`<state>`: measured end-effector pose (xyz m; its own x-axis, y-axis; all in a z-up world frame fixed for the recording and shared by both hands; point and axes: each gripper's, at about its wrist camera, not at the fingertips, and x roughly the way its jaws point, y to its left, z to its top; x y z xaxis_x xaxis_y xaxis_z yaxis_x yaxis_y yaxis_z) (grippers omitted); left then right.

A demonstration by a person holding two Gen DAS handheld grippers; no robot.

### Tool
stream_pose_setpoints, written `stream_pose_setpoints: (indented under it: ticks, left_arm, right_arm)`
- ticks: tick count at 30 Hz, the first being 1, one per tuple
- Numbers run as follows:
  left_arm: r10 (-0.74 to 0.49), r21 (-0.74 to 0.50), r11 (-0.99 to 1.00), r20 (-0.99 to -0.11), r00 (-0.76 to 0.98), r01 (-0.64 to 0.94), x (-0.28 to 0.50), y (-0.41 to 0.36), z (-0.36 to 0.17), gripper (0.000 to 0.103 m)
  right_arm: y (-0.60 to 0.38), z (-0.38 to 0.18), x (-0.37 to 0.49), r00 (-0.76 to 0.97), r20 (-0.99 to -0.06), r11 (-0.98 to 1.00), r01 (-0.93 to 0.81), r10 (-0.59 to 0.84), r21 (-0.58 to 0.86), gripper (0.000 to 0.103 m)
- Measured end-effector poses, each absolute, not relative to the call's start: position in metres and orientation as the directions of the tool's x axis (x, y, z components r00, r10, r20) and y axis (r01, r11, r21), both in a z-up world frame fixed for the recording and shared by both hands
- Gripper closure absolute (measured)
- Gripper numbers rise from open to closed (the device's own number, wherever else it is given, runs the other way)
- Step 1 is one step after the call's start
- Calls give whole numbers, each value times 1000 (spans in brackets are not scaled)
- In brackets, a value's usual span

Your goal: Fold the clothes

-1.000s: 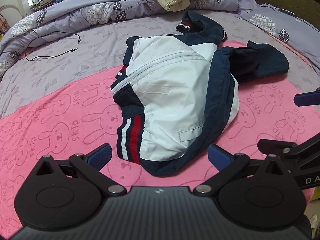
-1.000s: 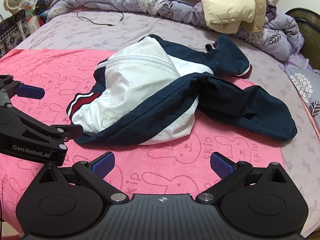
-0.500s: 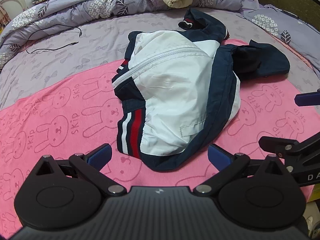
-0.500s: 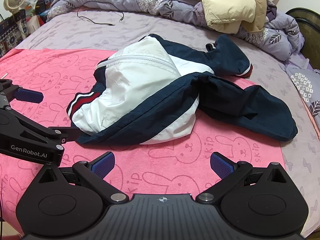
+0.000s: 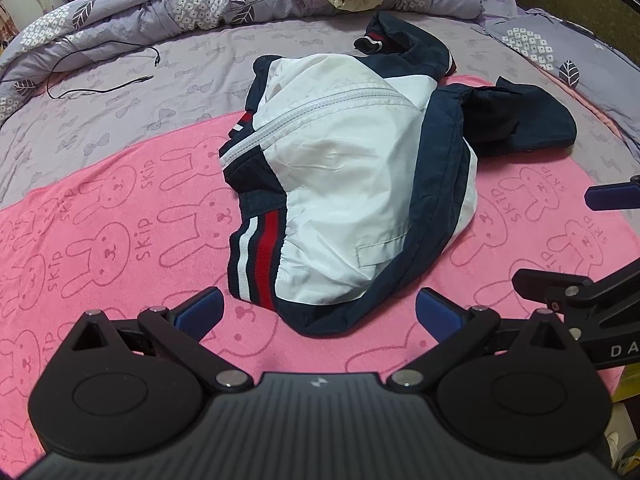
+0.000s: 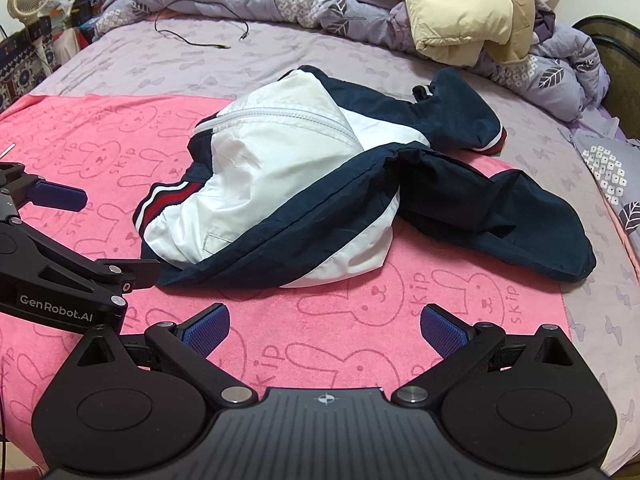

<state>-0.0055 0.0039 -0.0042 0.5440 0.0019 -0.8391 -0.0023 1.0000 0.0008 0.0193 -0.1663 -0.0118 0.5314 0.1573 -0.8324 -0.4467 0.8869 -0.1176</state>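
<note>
Crumpled jacket [image 5: 360, 184] mid-towel [image 5: 120, 216], cable [image 5: 100, 76] and quilt [image 6: 320, 12] toward bed's far edge. Both grippers, left [image 5: 318, 314] and right [image 6: 325, 328], jaws open, empty, near towel's front edge.

jacket [image 6: 304, 184] – crumpled, laid partly on pink towel [image 6: 320, 340] | right gripper [image 6: 325, 330] – held near jacket's front hem, fingers spread, nothing gripped | left gripper [image 6: 96, 236] – seen left of jacket, just beside its striped hem

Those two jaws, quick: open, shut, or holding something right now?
Left gripper: open, holding nothing, just short of the jacket.
Right gripper: open, holding nothing.
</note>
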Motion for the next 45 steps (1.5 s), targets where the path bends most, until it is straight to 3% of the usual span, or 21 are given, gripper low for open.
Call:
stream_pose_setpoints:
  ticks: [21,45]
  left_arm:
    - [-19,-26,1000,-843,537,-6,-7,6,-7,0]
    - [20,-7,999,-850,527,-48,-9,22,-24,0]
  right_arm:
    - [-166,-13,19,531,-834,889,-443,152,-119,0]
    - [-155,-36,4,643,-751,907,-392,152,-152,0]
